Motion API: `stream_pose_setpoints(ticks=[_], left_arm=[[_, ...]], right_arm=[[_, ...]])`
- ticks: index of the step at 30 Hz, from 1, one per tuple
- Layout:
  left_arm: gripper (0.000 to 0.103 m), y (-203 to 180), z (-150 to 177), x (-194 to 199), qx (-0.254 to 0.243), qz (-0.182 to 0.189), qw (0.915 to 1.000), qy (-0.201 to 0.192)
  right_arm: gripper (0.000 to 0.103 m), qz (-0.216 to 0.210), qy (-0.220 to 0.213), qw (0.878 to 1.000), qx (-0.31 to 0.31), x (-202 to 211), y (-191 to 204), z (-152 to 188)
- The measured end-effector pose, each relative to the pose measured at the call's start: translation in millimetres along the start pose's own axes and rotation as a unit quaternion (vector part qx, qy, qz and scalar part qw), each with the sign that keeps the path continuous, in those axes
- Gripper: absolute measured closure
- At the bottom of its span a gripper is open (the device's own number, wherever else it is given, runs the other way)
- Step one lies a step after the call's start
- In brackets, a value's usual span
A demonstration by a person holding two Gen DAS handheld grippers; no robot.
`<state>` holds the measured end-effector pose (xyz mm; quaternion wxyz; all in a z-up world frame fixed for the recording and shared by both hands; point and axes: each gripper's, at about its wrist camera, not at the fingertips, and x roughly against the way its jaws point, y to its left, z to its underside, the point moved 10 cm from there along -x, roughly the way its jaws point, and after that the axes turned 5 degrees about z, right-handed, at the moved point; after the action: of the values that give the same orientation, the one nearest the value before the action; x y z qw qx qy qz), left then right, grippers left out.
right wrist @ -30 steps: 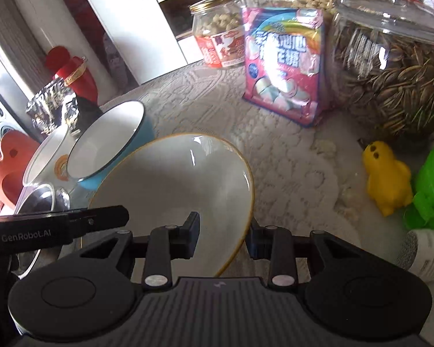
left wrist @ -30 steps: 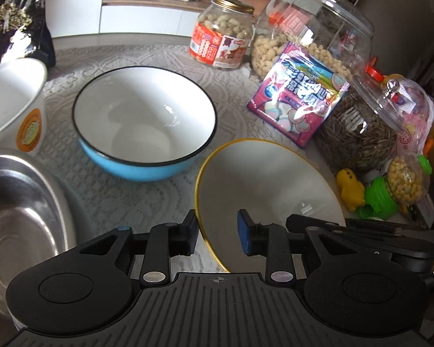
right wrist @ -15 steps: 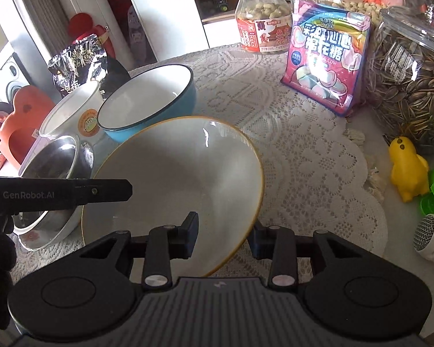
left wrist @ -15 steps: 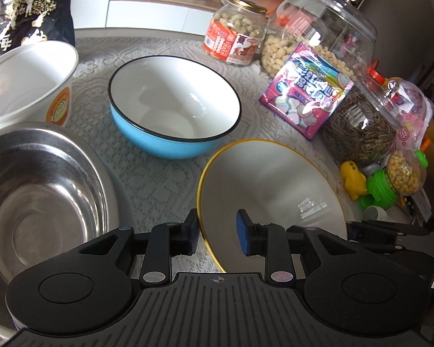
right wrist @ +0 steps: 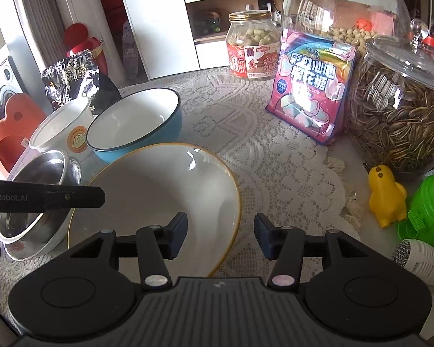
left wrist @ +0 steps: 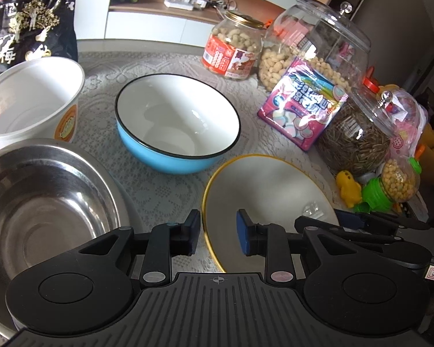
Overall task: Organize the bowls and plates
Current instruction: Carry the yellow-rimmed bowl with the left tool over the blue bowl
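Note:
A white plate with a gold rim (left wrist: 269, 190) (right wrist: 159, 190) is at the near side of the lace-covered table, tilted. My left gripper (left wrist: 218, 235) is shut on its left rim, one pad outside and one inside. My right gripper (right wrist: 220, 238) straddles the right rim; its jaws are opening and a gap shows beside the rim. Behind the plate sits a blue bowl with a white inside (left wrist: 176, 121) (right wrist: 133, 121). A steel bowl (left wrist: 43, 196) (right wrist: 34, 179) and a white paper tub (left wrist: 29, 101) stand to the left.
Along the right and back stand a peanut jar (left wrist: 234, 49), a big glass jar (left wrist: 318, 43), a jar of sunflower seeds (right wrist: 399, 110) and a pink marshmallow bag (right wrist: 309, 92). A yellow duck toy (right wrist: 386, 199) and a green-lidded container (right wrist: 422, 214) sit near right. A black snack bag (left wrist: 29, 29) stands far left.
The right gripper's jaws have spread apart and come off the plate's rim. Both views pulled back and levelled, so the steel bowl and paper tub show more fully.

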<state>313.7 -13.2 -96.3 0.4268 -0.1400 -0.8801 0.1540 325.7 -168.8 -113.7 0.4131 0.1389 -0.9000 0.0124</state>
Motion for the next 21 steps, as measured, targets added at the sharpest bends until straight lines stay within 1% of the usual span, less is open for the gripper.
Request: stream_pose_setpoints(ticks=[5,8,11,12,14,15,17,18,19,21], left_arm=[[0.073,2.4,3.1,-9.4,0.004,-0.005,0.9999,0.01],[0.073,1.7,3.0,-12.7,0.001,-0.006,0.9999,0.016],[0.073,2.0,-6.6,-3.5,-0.002,-0.005,1.0,0.008],[0.073,1.7,-10.9,1.5,0.002,0.003,1.0,0.007],[0.073,1.2,-27.0,17.2,0.007,0.022,0.9996,-0.014],[0.073,3.0,-36.4,24.7,0.006,0.019,0.9994,-0.03],[0.073,13.9,-60.7,37.8,0.001,-0.009,0.9978,-0.066],[0.073,24.5,-73.9,39.1,0.002,-0.033,0.9965,-0.077],[0.073,37.0,-84.3,35.3,0.003,-0.055,0.9955,-0.077],[0.073,63.6,-97.5,18.6,0.007,-0.099,0.9936,-0.054]], right_arm=[[0.052,-0.008,0.006,1.0,-0.014,-7.2,0.4,1.0],[0.052,-0.01,-0.001,1.0,-0.017,-9.4,1.1,-5.0],[0.052,-0.014,-0.014,1.0,-0.015,-6.1,-0.1,-15.6],[0.052,-0.014,-0.021,1.0,-0.013,-3.3,-1.4,-21.3],[0.052,-0.012,-0.039,0.999,-0.013,4.2,-4.5,-37.3],[0.052,-0.012,-0.048,0.999,-0.012,7.7,-5.6,-47.5],[0.048,-0.014,-0.053,0.998,-0.014,9.2,-4.3,-69.0],[0.043,-0.021,-0.042,0.999,-0.015,5.3,-0.9,-78.4],[0.043,-0.034,-0.027,0.999,-0.017,-1.7,4.4,-87.1],[0.043,-0.06,0.006,0.998,-0.033,-22.4,15.7,-101.6]])
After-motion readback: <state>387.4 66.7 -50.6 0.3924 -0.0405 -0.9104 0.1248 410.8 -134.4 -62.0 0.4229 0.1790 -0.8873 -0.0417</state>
